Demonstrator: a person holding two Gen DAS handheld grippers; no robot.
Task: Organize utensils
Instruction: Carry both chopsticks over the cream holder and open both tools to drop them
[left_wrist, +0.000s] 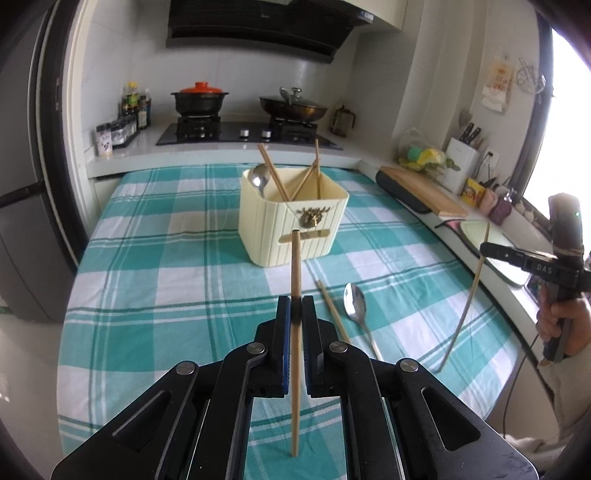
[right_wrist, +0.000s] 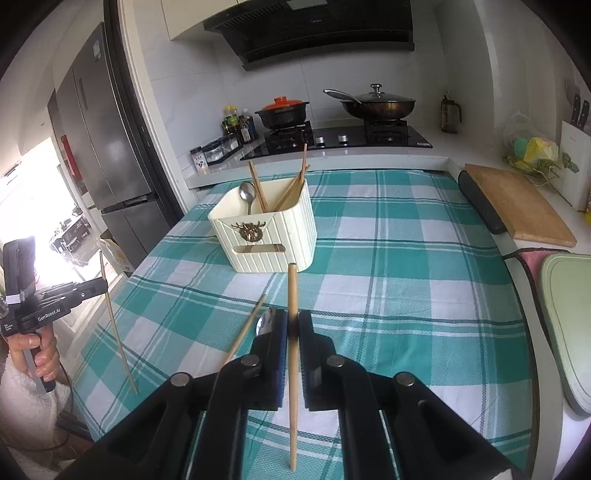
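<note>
Both grippers tilt down toward the checked counter, each held by a hand on its grip, the left hand at one edge and the right hand at the other. The left gripper has its jaws clamped on an upright chopstick, and the right gripper has its jaws clamped on a second chopstick (each stick pokes out above and below the jaws). Ahead of both jaws stands the cream holder with a spoon and chopsticks in it; a loose chopstick and spoon lie on the cloth just right of the left jaws.

A home kitchen (lived-in): gas stove, pots, fridge.
</note>
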